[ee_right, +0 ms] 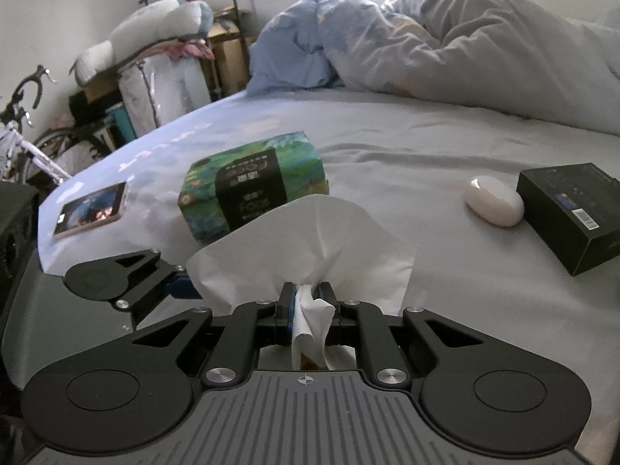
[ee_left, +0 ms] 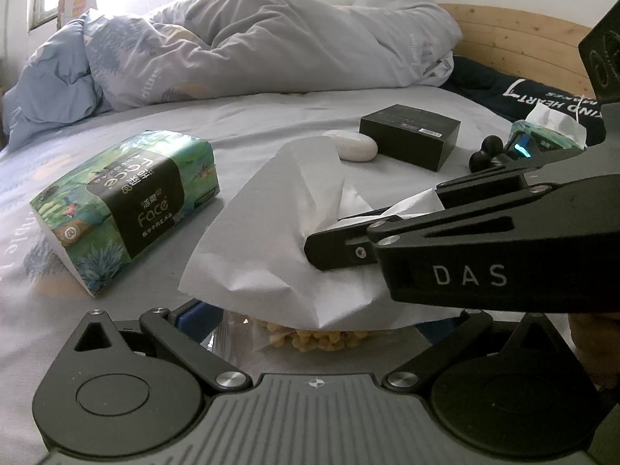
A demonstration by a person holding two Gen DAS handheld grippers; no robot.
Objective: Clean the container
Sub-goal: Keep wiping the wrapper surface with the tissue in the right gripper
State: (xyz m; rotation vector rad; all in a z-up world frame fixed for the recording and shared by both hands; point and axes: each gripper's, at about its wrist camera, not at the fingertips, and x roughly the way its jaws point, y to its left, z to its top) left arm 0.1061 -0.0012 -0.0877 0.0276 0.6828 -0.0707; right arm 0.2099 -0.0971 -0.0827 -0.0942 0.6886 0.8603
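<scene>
A clear container [ee_left: 224, 335] with yellow bits inside sits low in the left wrist view, between the fingers of my left gripper [ee_left: 316, 319]. The left blue pad lies against its clear wall; the other side is hidden. A white tissue [ee_left: 271, 232] drapes over the container's top. My right gripper [ee_left: 329, 232] comes in from the right, shut on a bunch of that tissue. In the right wrist view the tissue [ee_right: 310, 244] fans out ahead of the right gripper [ee_right: 306, 290], with a tail hanging back between the pads. The left gripper's finger [ee_right: 116, 279] shows at the left.
On the grey bed sheet [ee_left: 252, 116] lie a green tissue pack [ee_left: 128, 209], a white oval case [ee_left: 354, 145], a black box [ee_left: 410, 135] and a phone [ee_right: 91, 213]. A heaped duvet [ee_left: 271, 38] fills the back. A second tissue pack [ee_left: 550, 131] lies at the right.
</scene>
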